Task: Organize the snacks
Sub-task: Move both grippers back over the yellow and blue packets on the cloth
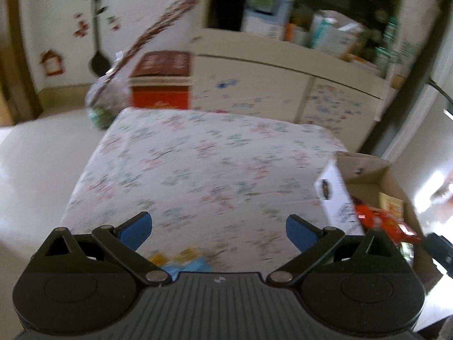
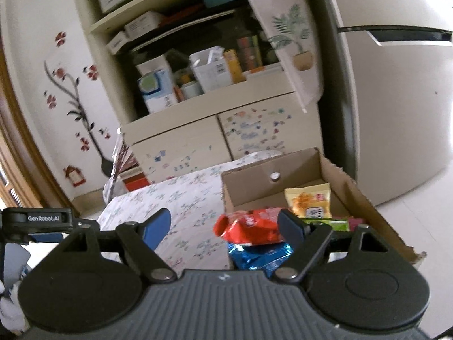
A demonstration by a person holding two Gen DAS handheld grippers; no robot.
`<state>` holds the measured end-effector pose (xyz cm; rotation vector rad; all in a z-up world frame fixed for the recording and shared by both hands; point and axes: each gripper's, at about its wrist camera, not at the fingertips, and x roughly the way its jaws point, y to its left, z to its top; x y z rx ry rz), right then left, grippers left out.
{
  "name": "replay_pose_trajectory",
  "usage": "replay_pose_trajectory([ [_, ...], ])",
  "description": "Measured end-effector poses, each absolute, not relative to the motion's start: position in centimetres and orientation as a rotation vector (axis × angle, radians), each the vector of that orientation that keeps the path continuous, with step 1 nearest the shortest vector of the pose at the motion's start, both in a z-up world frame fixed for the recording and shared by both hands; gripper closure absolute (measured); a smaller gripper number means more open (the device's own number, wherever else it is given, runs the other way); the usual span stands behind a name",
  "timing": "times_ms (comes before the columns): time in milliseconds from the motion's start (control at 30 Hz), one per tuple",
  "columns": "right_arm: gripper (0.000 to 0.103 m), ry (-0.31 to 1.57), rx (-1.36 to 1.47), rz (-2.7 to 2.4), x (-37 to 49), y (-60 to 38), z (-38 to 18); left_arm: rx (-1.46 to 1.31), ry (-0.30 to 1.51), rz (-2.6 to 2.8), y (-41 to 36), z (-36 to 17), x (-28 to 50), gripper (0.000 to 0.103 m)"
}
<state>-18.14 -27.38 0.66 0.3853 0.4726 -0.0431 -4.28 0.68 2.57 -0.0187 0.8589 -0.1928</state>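
A cardboard box (image 2: 334,170) stands at the right side of a table with a flowered cloth (image 2: 181,198). In it lie a red snack bag (image 2: 252,226), a blue foil pack (image 2: 260,255), a yellow snack bag (image 2: 308,201) and a green pack (image 2: 325,223). My right gripper (image 2: 223,228) is open and empty, just in front of the red bag. My left gripper (image 1: 219,231) is open and empty above the cloth (image 1: 198,164). A yellow and blue packet (image 1: 181,260) lies on the table just under it. The box (image 1: 339,195) with the red bag (image 1: 382,222) shows at the right.
A red carton (image 1: 161,82) and a clear plastic bag (image 1: 104,99) stand beyond the table's far edge. A cream cabinet (image 2: 198,138) with cluttered open shelves stands behind. A fridge (image 2: 396,99) is at the right. The left gripper's body (image 2: 36,219) shows at the left edge.
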Motion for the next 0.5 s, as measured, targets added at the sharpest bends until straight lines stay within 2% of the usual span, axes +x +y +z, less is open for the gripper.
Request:
replay_pose_trajectory([
  [500, 0.02, 0.58, 0.272, 0.145, -15.7, -21.2, -0.8, -0.152, 0.955, 0.052, 7.6, -1.1, -3.7, 0.0],
])
